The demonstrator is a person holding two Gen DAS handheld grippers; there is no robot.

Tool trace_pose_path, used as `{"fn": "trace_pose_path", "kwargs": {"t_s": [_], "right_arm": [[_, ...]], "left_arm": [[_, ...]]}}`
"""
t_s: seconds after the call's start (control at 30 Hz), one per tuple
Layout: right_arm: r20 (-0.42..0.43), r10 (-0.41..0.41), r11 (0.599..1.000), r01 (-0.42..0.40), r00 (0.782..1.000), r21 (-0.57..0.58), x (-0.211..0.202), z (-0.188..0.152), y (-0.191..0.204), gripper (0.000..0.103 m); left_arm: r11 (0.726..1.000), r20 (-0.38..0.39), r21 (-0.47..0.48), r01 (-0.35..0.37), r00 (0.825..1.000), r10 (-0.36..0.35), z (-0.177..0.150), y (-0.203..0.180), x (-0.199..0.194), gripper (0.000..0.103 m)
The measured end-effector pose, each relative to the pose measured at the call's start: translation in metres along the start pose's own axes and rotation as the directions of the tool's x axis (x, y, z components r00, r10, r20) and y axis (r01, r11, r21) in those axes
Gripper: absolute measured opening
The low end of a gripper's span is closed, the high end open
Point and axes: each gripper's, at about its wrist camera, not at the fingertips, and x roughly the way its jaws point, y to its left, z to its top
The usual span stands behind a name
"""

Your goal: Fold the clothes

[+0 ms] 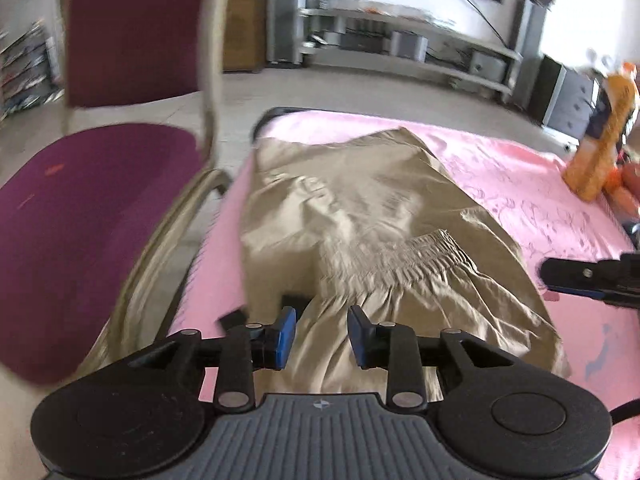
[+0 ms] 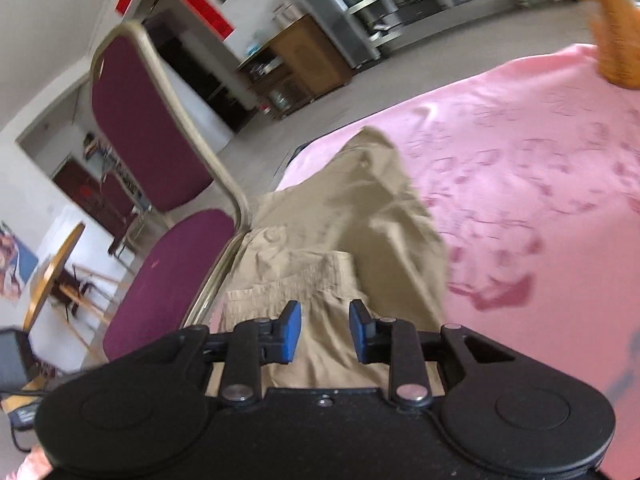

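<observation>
The left hand-held gripper (image 1: 322, 336) has its blue pads (image 1: 286, 330) apart, with a clear gap between them. Nothing is clamped; the pads hover just above the near part of the khaki shorts (image 1: 360, 216). The right hand-held gripper (image 2: 325, 332) is in the same condition: pads (image 2: 294, 330) apart, no fabric pinched, the khaki shorts (image 2: 340, 232) visible through the gap. In the left wrist view, the tip of the right hand-held gripper (image 1: 560, 274) enters from the right edge, beside the right side of the garment.

The shorts lie on a surface covered by a pink sheet (image 1: 520, 184), which carries a faint darker pink print. Whether this surface is a bed or a desk cannot be told. The garment occupies the left part of the sheet, along its left edge, and reaches from the near edge toward the far left corner. The gathered elastic waistband (image 1: 424, 252) lies across the middle of the garment, on top of a lower layer of fabric. The cloth is wrinkled.

A chair (image 1: 100, 216) with a maroon seat and back and a pale metal frame stands just beside the left edge of the sheet. An orange plush toy (image 1: 604, 132) stands near the far right edge.
</observation>
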Motion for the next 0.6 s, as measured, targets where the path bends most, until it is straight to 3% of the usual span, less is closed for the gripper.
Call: {"fn": "trace_pose_path", "kwargs": {"t_s": [0.13, 0.2, 0.23, 0.27, 0.4, 0.5, 0.53, 0.57, 0.6], "right_arm": [[-0.101, 0.060, 0.998, -0.062, 0.993, -0.019, 0.041, 0.004, 0.013, 0.027], [-0.154, 0.044, 0.999, -0.047, 0.987, -0.016, 0.065, 0.000, 0.008, 0.027], [-0.172, 0.032, 0.999, -0.032, 0.985, 0.000, 0.076, -0.003, 0.001, 0.021], [-0.173, 0.024, 0.999, -0.019, 0.985, 0.028, 0.083, -0.007, -0.008, 0.003], [-0.127, 0.124, 0.962, -0.088, 0.984, 0.259, 0.076, -0.014, -0.049, 0.000], [-0.112, 0.066, 0.972, -0.038, 0.991, 0.233, 0.046, -0.011, -0.037, 0.011], [-0.105, 0.047, 0.979, -0.025, 0.993, 0.202, 0.033, -0.009, -0.031, 0.027], [-0.092, 0.033, 0.986, -0.018, 0.995, 0.167, 0.018, -0.007, -0.024, 0.035], [-0.075, 0.023, 0.992, -0.013, 0.997, 0.128, 0.001, -0.004, -0.018, 0.035]], "left_arm": [[1.000, -0.024, -0.018, 0.010, 1.000, -0.011, 0.010, 0.000, 0.039, 0.020], [0.999, -0.035, -0.042, 0.009, 0.999, -0.011, 0.009, 0.004, 0.051, 0.029], [0.998, -0.041, -0.064, 0.012, 0.999, -0.015, 0.010, 0.007, 0.053, 0.030], [0.996, -0.048, -0.091, 0.016, 0.999, -0.020, 0.010, 0.010, 0.055, 0.033], [0.985, -0.069, -0.167, 0.034, 0.997, -0.046, 0.012, 0.021, 0.054, 0.037], [0.979, -0.074, -0.201, 0.022, 0.997, -0.038, 0.010, 0.026, 0.033, 0.036], [0.976, -0.076, -0.217, 0.020, 0.996, -0.038, 0.009, 0.029, 0.024, 0.037], [0.971, -0.069, -0.238, 0.022, 0.997, -0.040, 0.007, 0.032, 0.011, 0.045], [0.967, -0.056, -0.253, 0.029, 0.997, -0.045, 0.005, 0.037, 0.000, 0.050]]}}
